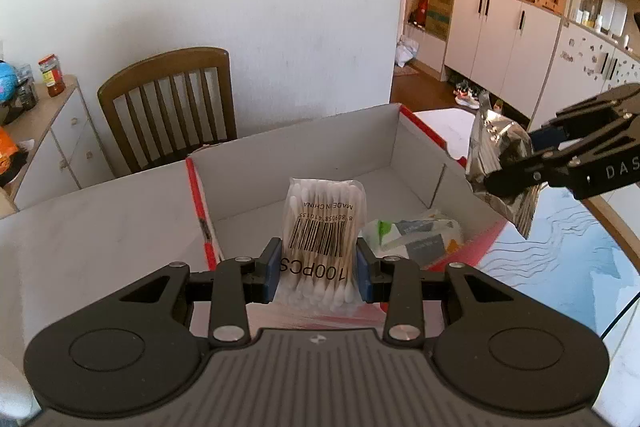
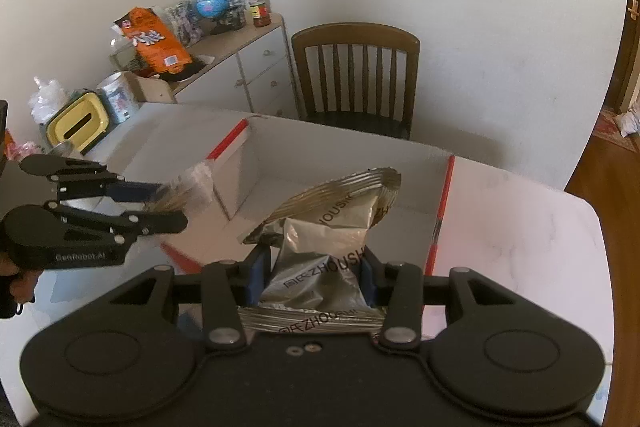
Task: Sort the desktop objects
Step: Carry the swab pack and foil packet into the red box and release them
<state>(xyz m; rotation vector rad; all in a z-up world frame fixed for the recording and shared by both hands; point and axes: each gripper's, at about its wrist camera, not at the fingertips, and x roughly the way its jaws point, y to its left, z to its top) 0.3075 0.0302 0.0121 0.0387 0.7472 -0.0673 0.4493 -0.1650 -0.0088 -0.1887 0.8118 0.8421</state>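
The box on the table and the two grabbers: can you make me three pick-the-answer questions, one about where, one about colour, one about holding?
1. Where is the tissue pack?
A. inside the box
B. on the chair
C. on the floor

2. What colour is the box's edge strip?
A. green
B. red
C. yellow

3. What does the left gripper hold?
A. nothing
B. a jar
C. cotton swabs

Answers: 1 A, it lies on the box floor. 2 B, red runs along the rim. 3 C, the blue pads press the bag's sides.
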